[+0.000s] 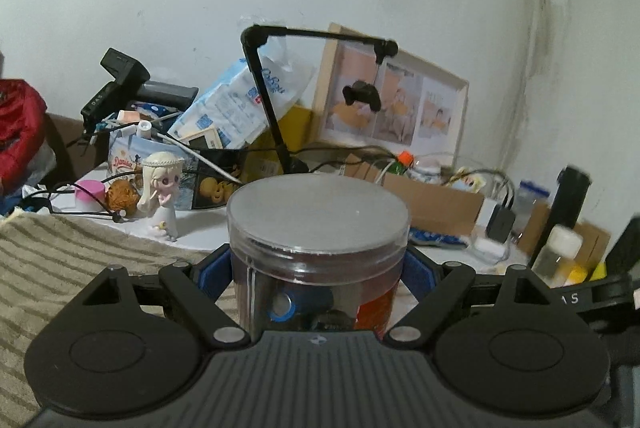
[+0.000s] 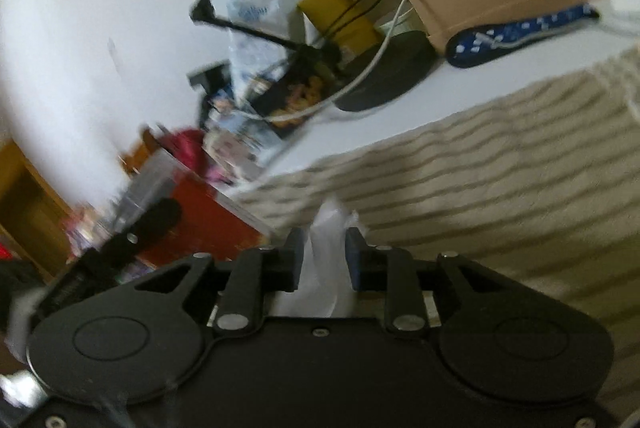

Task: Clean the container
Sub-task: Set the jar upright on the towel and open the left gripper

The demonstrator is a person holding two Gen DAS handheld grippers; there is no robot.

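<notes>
While my left gripper clamps the clear plastic jar by its sides, just under the frosted lid, my right gripper is pinched on a wad of white tissue. The jar stands upright near me, lid on, over the near edge of the striped towel; the right view is blurred and shows it only as a red-tinted shape at far left, well apart from the tissue.

I judge this a wiping job: I should keep the left grip firm and level so the jar cannot spin or tip, and lead with the free tuft of tissue, not the blue pads. Whether the lid or wall is already wiped, I cannot tell.

Going left to right beyond the towel: a pink cup, a white-haired figurine standing close to the jar's left, a black desk arm behind, a cardboard box, and small bottles at right. The figurine and bottles are easy to knock.
</notes>
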